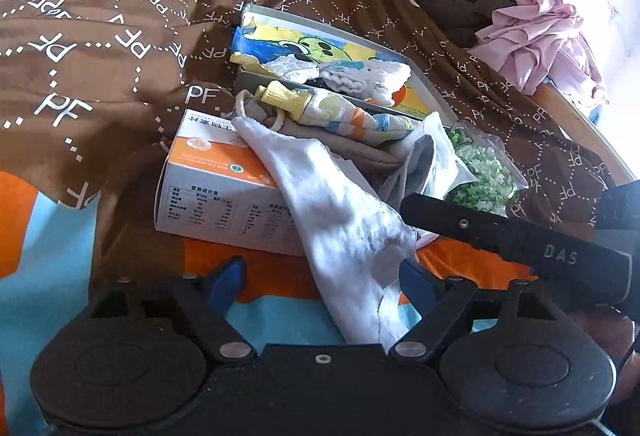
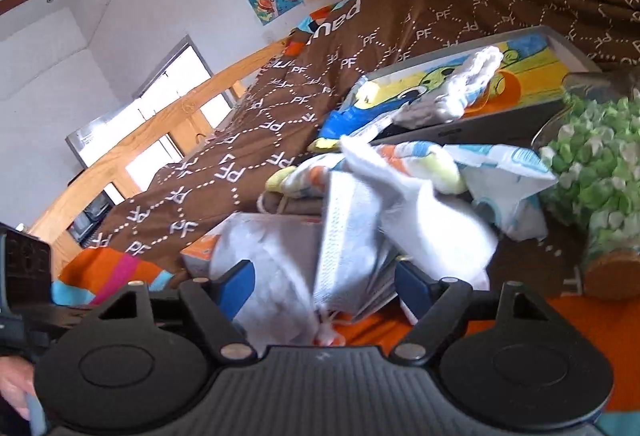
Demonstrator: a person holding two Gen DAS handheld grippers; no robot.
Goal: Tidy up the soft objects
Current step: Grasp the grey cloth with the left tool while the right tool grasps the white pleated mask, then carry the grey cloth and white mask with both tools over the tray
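L gripper point(image 1: 320, 282): jaws apart, blue pads wide, pointing fwd & down; cloth lies betw. fingers, pads not pressing. R gripper point(image 2: 325, 282): jaws apart, rolled to one side, cloth betw. fingers, grip unclear. Hand point(image 2: 16, 384) partly visible, lower-left edge of R wrist view.

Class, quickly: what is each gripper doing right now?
Left gripper: open, a white sock between its jaws, not pinched.
Right gripper: open, white cloth between its jaws, not pinched.

Both wrist cameras look down along their fingers, close above the white cloth point(image 1: 352, 236) point(image 2: 420, 232); each also sees the picture box point(image 1: 400, 55) point(image 2: 520, 75) beyond it.
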